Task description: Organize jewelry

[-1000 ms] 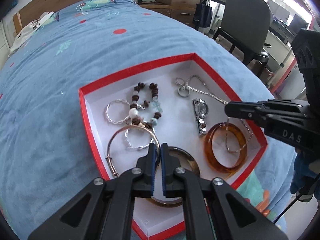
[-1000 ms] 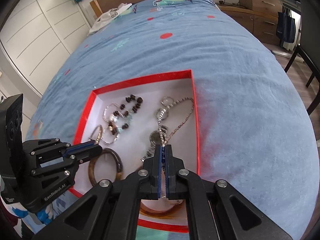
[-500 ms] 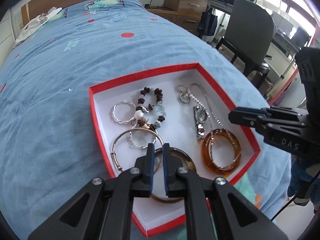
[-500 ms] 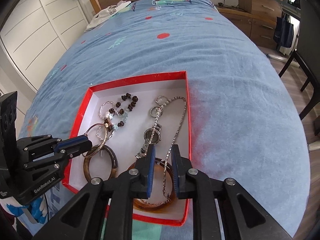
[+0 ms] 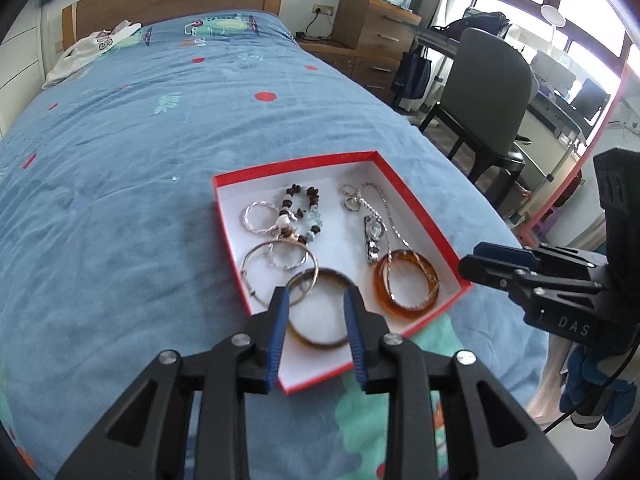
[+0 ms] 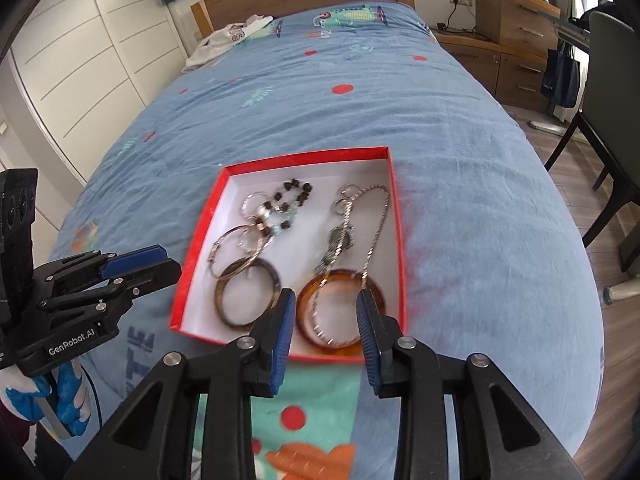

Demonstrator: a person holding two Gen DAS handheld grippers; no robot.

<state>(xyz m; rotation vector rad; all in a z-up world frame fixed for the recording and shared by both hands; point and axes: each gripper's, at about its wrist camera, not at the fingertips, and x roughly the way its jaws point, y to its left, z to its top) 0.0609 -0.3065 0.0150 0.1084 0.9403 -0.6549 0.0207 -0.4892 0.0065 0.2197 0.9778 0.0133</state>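
Note:
A red-rimmed white box [image 5: 219,200] [image 6: 396,216] lies on the blue bed. In it are an amber bangle [image 5: 432,280] [image 6: 304,300], a dark bangle [image 5: 316,342] [image 6: 276,280], a thin metal bangle [image 5: 250,258], a silver ring bracelet [image 5: 256,218], a brown bead bracelet [image 5: 300,208] [image 6: 294,196], a watch [image 5: 374,236] [image 6: 340,240] and a silver chain [image 5: 384,208] [image 6: 380,216]. My left gripper [image 5: 316,312] is open and empty above the box's near edge. My right gripper [image 6: 326,312] is open and empty, held above the amber bangle.
The bed's blue cover [image 5: 120,200] spreads all around the box. A grey chair [image 5: 488,92] and wooden drawers [image 5: 372,28] stand to the right of the bed. A white garment [image 6: 228,40] lies near the headboard. White wardrobes [image 6: 80,60] are at the left.
Both grippers have opened and pulled back from the box. The right one let go of the silver chain, which now lies in the box across the amber bangle.

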